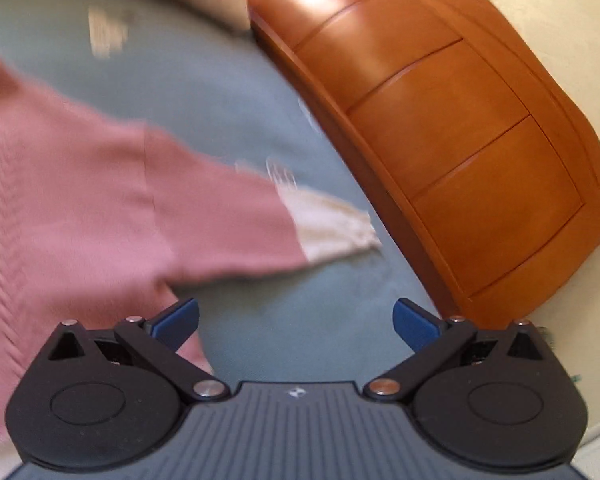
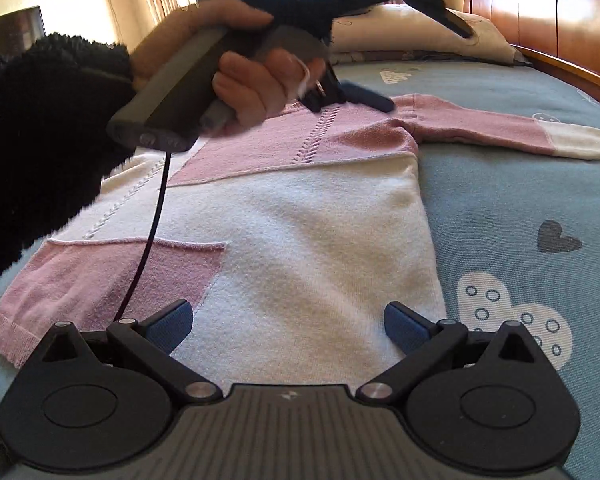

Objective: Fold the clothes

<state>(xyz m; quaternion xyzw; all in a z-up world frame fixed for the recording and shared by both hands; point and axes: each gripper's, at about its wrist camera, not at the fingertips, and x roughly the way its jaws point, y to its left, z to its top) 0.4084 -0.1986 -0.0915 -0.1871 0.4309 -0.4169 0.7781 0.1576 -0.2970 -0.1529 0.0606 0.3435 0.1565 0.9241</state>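
Observation:
A pink and cream knit sweater [image 2: 300, 232] lies flat on the bed, its right sleeve [image 2: 480, 124] stretched out to a cream cuff [image 2: 580, 140]. My right gripper [image 2: 288, 324] is open, hovering over the cream lower body near the hem, with nothing between its fingers. A hand [image 2: 260, 80] holds my left gripper [image 2: 340, 96] over the pink shoulder. In the blurred left wrist view, that gripper [image 1: 296, 320] is open above the sheet, just below the pink sleeve [image 1: 204, 216] and its cuff [image 1: 332, 220].
The blue-grey sheet [image 2: 520, 200] with heart prints covers the bed. A wooden headboard [image 1: 440, 120] runs along the far side, with a pillow [image 2: 420, 36] against it. A black fuzzy sleeve [image 2: 40, 140] and a thin black cable [image 2: 148, 240] cross the sweater's left side.

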